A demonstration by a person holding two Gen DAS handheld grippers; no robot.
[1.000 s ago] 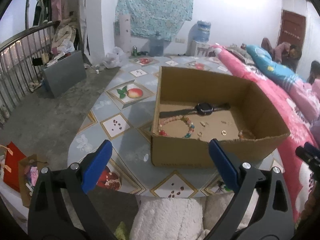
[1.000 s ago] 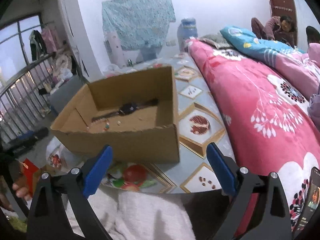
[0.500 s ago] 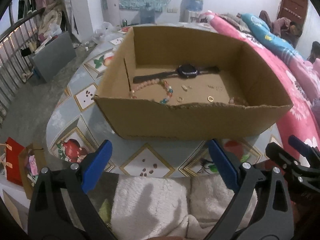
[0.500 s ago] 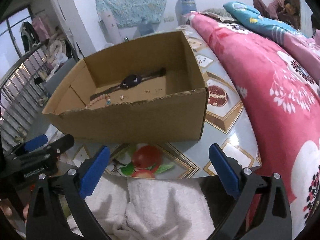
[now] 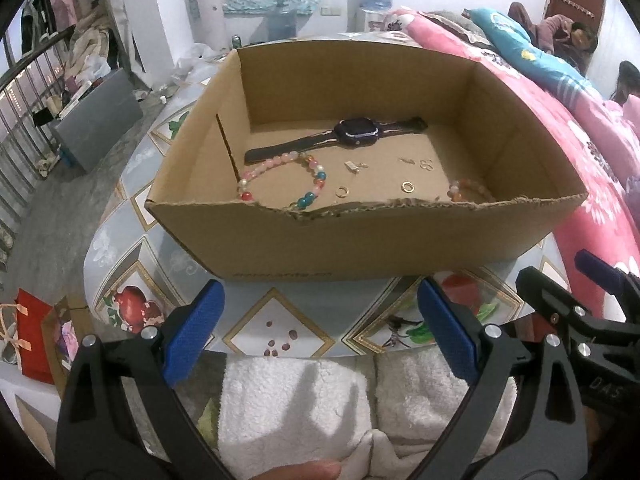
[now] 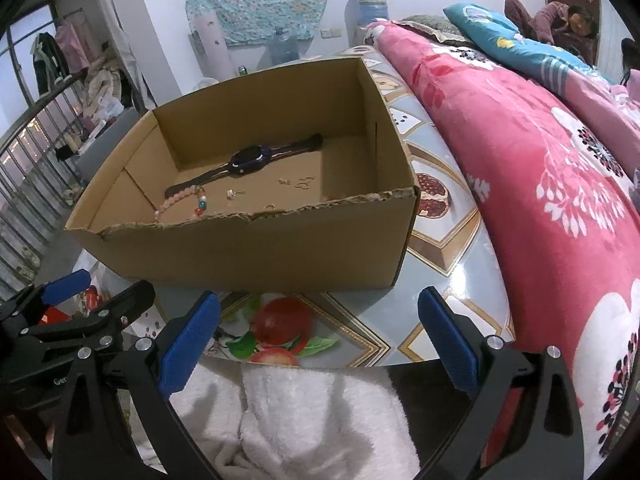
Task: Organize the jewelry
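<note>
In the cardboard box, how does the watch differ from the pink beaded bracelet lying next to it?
The watch is dark, with a flat strap and a solid face; the beaded bracelet is pink with a few blue, red and white beads. The watch lies stretched out straight, while the bracelet curves in a loop. The watch sits nearer the far wall, the bracelet nearer the torn front edge. Both rest loose on the box floor.

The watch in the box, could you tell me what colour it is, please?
Black, with a dark strap: the watch shows best in the left wrist view.
</note>
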